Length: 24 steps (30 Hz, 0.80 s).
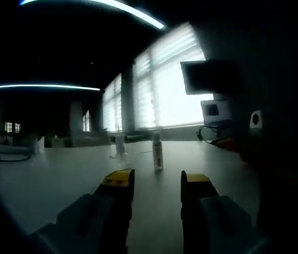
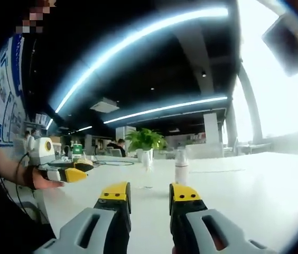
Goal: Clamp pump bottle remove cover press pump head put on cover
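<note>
A small white pump bottle (image 1: 158,151) stands upright on the pale table (image 1: 59,180), a short way ahead of my left gripper (image 1: 158,182). That gripper is open, with nothing between its yellow-tipped jaws. In the right gripper view the same bottle (image 2: 181,166) stands just beyond and slightly right of my right gripper (image 2: 149,193), which is open and holds nothing. The left gripper (image 2: 70,172) comes into this view from the left, held in a person's hand, apart from the bottle. The bottle's top is too small to make out.
A small clear object (image 1: 120,144) stands on the table left of the bottle, and it appears again (image 2: 147,160) in front of a potted plant (image 2: 145,138). Cables (image 1: 6,157) lie at the far left. A monitor and boxes (image 1: 215,108) stand at the right.
</note>
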{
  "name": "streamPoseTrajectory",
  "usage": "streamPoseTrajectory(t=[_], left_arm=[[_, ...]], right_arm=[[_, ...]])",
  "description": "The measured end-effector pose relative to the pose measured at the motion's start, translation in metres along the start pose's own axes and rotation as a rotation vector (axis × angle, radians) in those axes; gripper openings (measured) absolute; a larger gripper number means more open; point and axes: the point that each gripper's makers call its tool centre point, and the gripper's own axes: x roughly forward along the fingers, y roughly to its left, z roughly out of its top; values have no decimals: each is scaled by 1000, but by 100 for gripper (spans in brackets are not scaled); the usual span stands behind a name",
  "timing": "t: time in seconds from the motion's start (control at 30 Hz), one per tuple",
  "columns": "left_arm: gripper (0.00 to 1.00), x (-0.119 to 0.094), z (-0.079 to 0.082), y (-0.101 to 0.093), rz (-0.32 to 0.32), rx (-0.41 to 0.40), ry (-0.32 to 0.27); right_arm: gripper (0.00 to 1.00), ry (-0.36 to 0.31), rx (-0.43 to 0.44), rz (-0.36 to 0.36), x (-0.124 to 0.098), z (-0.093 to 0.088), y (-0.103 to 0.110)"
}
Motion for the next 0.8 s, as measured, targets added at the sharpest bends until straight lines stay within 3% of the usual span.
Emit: streamPoseTrajectory(t=[0.23, 0.8], left_arm=[[25, 0, -4, 8, 33, -22, 20], [28, 1, -6, 8, 39, -3, 28]], right_arm=[[23, 7, -22, 2, 1, 0, 11], [22, 5, -25, -11, 1, -1, 2]])
